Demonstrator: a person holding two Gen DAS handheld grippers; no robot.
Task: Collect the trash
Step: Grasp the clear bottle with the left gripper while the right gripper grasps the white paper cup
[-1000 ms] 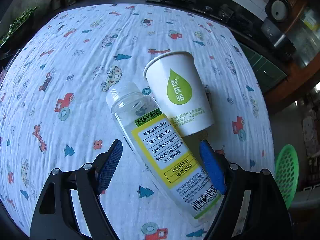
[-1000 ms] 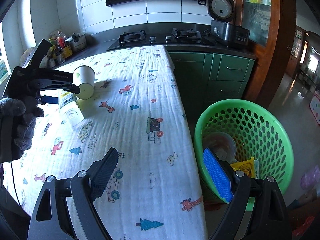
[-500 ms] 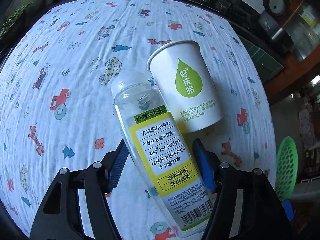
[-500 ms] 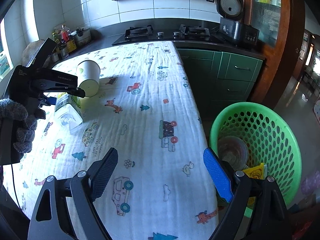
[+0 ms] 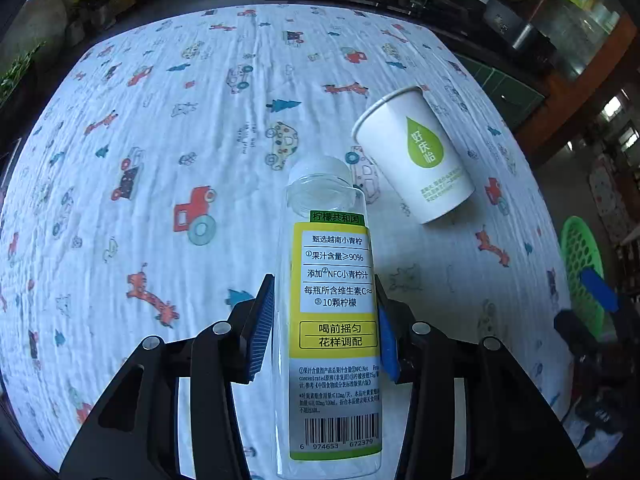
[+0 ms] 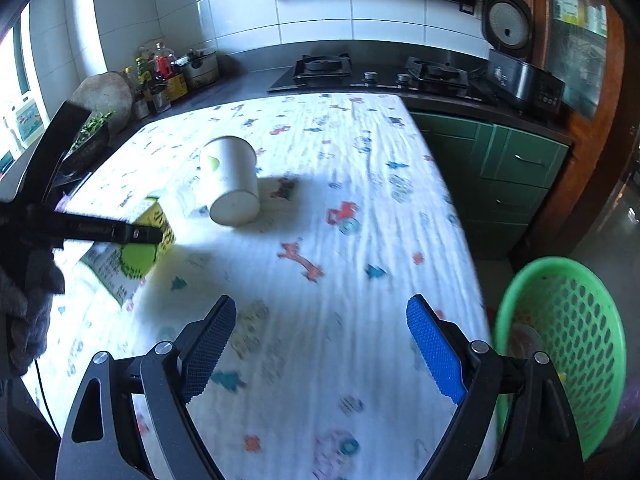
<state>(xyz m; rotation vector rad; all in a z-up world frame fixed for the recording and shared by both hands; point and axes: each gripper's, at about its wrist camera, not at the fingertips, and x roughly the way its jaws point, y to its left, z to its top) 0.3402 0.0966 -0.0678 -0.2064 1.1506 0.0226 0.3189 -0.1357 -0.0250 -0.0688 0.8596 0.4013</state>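
My left gripper [image 5: 326, 322] is shut on a clear plastic bottle [image 5: 334, 312] with a yellow label and white cap, held above the table. The bottle also shows in the right wrist view [image 6: 140, 248], in the left gripper [image 6: 120, 232]. A white paper cup [image 5: 416, 160] with a green drop logo lies tipped on its side on the cloth just beyond the bottle; it also shows in the right wrist view [image 6: 232, 184]. My right gripper [image 6: 320, 344] is open and empty over the table's near part. A green trash basket [image 6: 568, 344] stands on the floor to the right.
The table is covered with a white cartoon-print cloth [image 6: 360, 220]. Behind it are a counter with a gas hob [image 6: 380, 72], a rice cooker [image 6: 516, 48] and jars [image 6: 164, 76]. Green cabinets [image 6: 512, 176] stand right of the table. The basket [image 5: 580, 264] holds some trash.
My left gripper closed on the bottle and lifted it off the cloth. The cup now lies apart from the bottle. My right gripper swung left, from the basket toward the table.
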